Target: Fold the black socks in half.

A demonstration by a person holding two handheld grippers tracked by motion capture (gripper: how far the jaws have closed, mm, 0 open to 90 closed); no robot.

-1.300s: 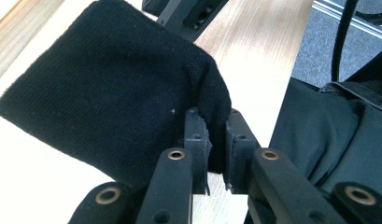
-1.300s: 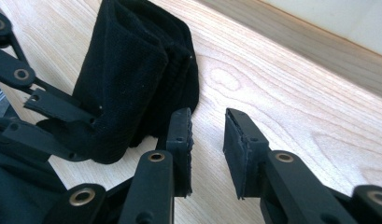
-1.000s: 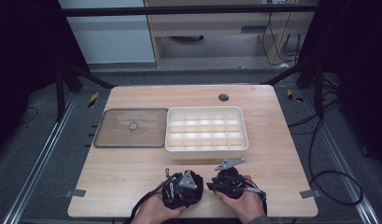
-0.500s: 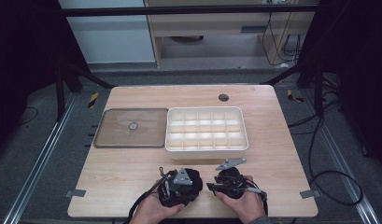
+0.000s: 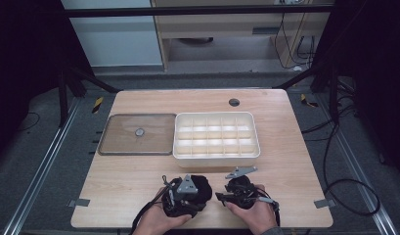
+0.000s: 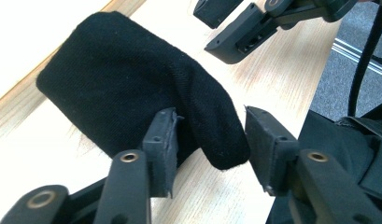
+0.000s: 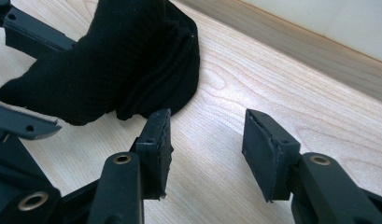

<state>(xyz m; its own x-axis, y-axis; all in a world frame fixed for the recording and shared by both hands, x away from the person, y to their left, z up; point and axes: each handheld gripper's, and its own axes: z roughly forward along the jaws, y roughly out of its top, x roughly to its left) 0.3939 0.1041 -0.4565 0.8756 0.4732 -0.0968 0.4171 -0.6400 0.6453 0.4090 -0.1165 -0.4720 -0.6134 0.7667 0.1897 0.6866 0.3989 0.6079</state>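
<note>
The black cloth (image 6: 132, 88) lies bunched on the tabletop (image 5: 295, 161) near its front edge, one corner poking between your spread left tongs (image 6: 209, 144), while your right tongs (image 7: 205, 147) hang spread over bare wood just beside it, gripping nothing.

A plain black knitted cloth (image 6: 132, 88) is seen on a table (image 5: 295, 166) of pale wood grain; the jaws of both grippers are black, a white compartment box (image 5: 217, 137) and a brown tray (image 5: 139, 134) with grey rim are shown
</note>
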